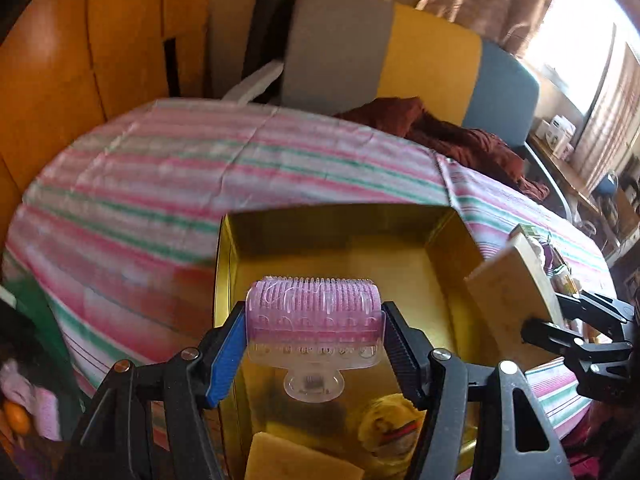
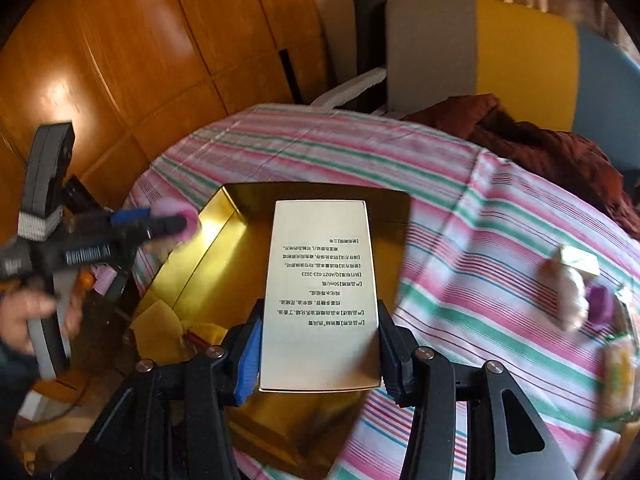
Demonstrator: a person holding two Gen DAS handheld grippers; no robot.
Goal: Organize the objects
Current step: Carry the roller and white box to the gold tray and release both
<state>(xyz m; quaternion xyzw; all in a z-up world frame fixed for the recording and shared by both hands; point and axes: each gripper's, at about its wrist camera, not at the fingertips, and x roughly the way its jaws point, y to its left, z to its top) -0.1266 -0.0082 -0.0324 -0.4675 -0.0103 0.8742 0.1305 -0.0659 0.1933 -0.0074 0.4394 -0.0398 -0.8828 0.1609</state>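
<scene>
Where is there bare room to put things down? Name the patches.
Free: the striped cloth beyond the gold box, toward the wooden wall; also the box's far floor. Crowded: the box's near end, and the cloth's right side with wrapped packets.

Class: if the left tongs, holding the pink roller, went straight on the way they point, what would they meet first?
Probably the floor of the gold tin: the left tongs hold the roller above it. Depth is unclear.

Pink hair roller (image 1: 316,316) and cream carton (image 2: 322,292) above gold tin (image 1: 340,224).
</scene>
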